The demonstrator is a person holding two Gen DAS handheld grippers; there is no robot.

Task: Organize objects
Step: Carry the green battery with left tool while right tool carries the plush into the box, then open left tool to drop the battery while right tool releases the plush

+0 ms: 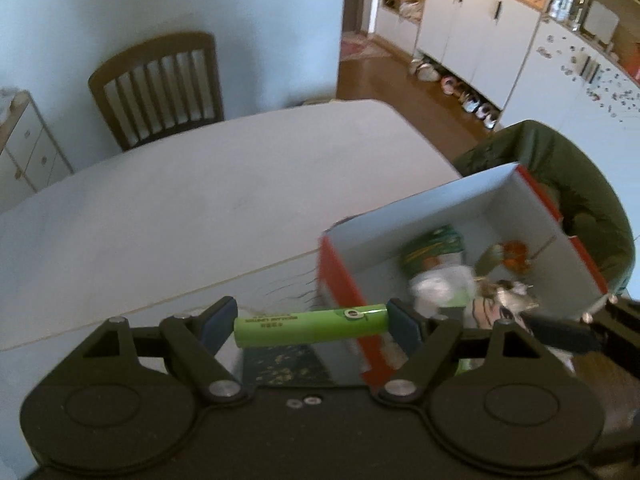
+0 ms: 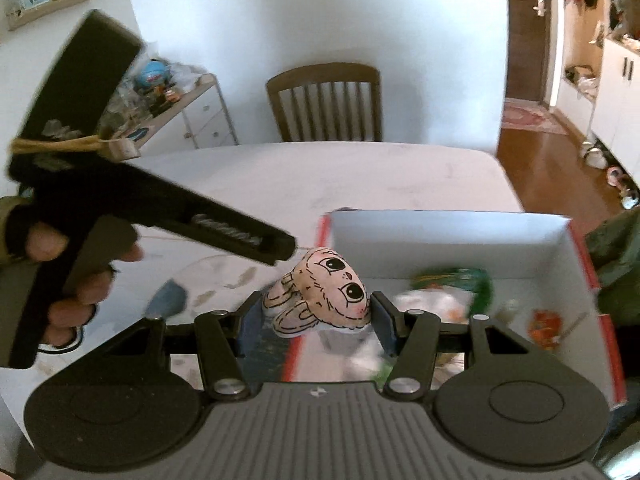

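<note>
My left gripper (image 1: 310, 326) is shut on a green cylindrical tube (image 1: 310, 325), held crosswise between the blue pads just left of the box's near corner. My right gripper (image 2: 316, 316) is shut on a pink rabbit-face plush (image 2: 324, 294), which hangs over the left wall of the box. The box (image 2: 440, 224) is open, white inside with red outer walls (image 1: 340, 276). It holds a green-and-white packet (image 1: 436, 248), an orange item (image 2: 546, 322) and other small things. The left gripper's body (image 2: 120, 200), with a hand on its handle, fills the left of the right wrist view.
The box stands on a white table (image 1: 200, 200) with a wooden chair (image 2: 326, 100) at its far side. A green garment (image 1: 560, 168) lies behind the box. White cabinets (image 1: 480, 28) and a wooden floor are to the right; a drawer unit (image 2: 192, 120) stands at the left.
</note>
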